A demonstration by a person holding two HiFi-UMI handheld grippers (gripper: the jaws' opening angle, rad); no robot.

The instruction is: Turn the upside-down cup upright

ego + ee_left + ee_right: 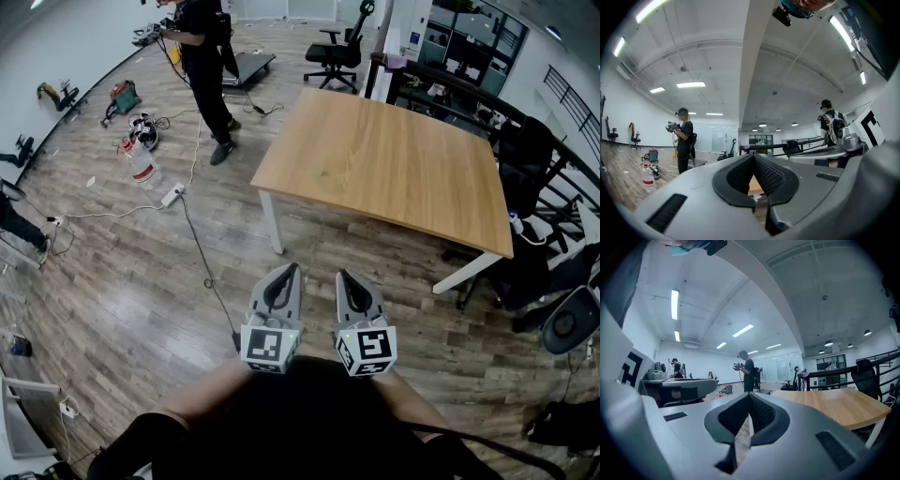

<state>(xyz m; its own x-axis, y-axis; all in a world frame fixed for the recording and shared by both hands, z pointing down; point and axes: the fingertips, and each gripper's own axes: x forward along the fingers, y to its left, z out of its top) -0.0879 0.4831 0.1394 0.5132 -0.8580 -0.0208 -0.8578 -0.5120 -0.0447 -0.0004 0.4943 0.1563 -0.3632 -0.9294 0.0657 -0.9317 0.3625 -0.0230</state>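
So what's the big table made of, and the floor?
Table top: probably wood or wood-look laminate, smooth and matte, with faint grain streaks. Floor: grey-brown planks, wood or vinyl, slightly glossy since lights reflect off it.

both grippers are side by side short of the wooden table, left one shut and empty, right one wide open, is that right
Not quite. The right gripper is not wide open: the right gripper view shows its jaws closed together with nothing between them, like the left gripper. The rest holds: both sit side by side short of the wooden table.
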